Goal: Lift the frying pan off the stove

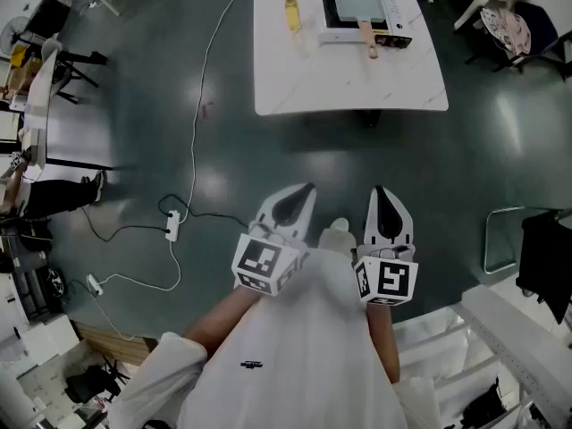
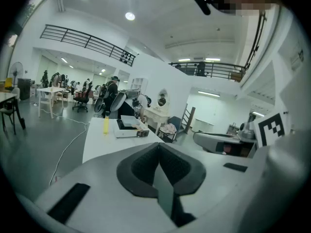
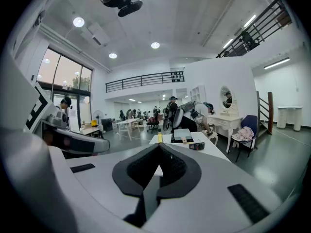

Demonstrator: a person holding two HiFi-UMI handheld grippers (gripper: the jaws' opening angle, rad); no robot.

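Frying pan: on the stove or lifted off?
On the stove. In the head view the frying pan sits on the stove; the left gripper and right gripper, both shut, are far from it.

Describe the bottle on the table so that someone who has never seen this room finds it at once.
Find the white table standing alone on the dark floor at the top of the head view. On it sits a white stove with a frying pan, and the bottle stands left of that stove. It is the only slim, upright, yellow thing there, with a dark cap.
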